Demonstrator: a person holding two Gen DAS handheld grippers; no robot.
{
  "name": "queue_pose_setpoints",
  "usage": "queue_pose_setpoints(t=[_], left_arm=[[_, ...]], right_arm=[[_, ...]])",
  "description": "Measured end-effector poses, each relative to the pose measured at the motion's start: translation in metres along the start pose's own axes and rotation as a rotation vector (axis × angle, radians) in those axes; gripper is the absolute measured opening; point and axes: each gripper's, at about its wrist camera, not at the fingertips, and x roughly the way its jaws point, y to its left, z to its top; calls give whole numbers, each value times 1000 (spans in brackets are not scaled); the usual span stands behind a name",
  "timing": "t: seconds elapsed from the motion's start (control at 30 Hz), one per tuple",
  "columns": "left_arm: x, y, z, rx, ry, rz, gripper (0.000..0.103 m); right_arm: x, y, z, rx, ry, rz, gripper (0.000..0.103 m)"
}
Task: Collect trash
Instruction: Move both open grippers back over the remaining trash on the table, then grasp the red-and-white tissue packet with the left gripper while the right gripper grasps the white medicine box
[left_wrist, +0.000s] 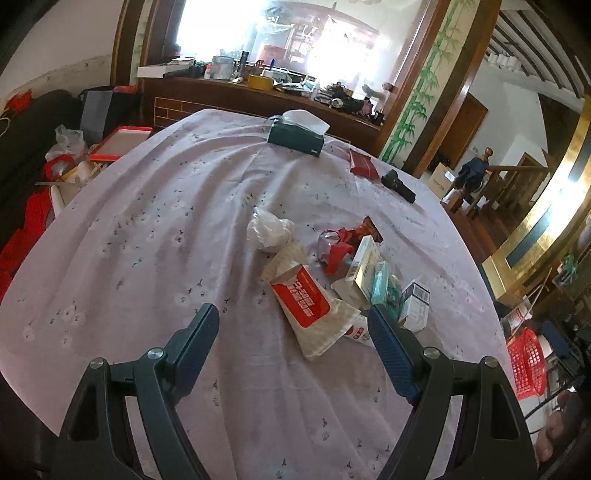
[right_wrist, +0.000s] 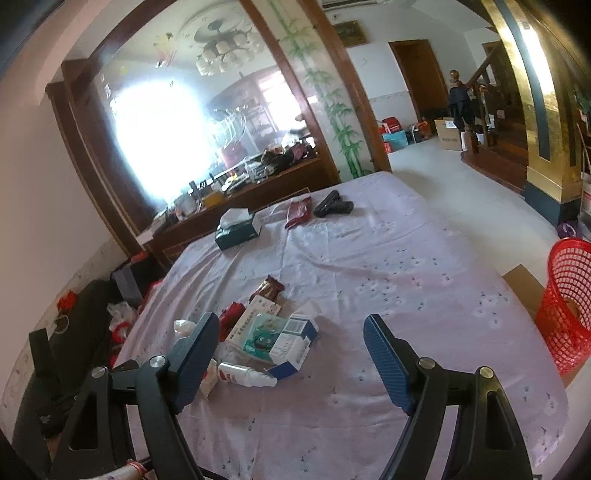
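Collection not begun: both grippers, left (left_wrist: 291, 325) and right (right_wrist: 291, 334), fingers spread and empty over the trash (left_wrist: 332, 273); next, grasp one piece for the basket (right_wrist: 569, 306).

The left gripper's right finger (left_wrist: 388, 350) is covering the end of the white bottle (left_wrist: 360, 332). The red basket (right_wrist: 567, 306) is running off the frame edge, and glare is washing out the mirror (right_wrist: 162, 140) (reflections unreadable).
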Motion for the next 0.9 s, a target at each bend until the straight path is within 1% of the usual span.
queue_pose_setpoints(t=[0.1, 0.3, 0.43, 0.57, 0.67, 0.73, 0.9], left_arm=[[9, -4, 2, -2, 24, -13, 81], [25, -9, 7, -6, 36, 5, 81], [45, -11, 10, -2, 76, 21, 81], [64, -10, 13, -21, 113, 20, 81], [79, -10, 14, -28, 141, 15, 81], [88, -11, 15, -30, 156, 18, 81], [108, -5, 15, -61, 190, 21, 81]], right_arm=[[14, 6, -2, -8, 20, 1, 84], [46, 15, -7, -23, 78, -19, 83], [71, 19, -12, -33, 126, -20, 83], [96, 18, -18, -18, 187, -42, 83], [113, 16, -23, -5, 233, -26, 83], [125, 16, -26, -12, 255, -43, 83], [151, 11, -32, 10, 311, -48, 76]])
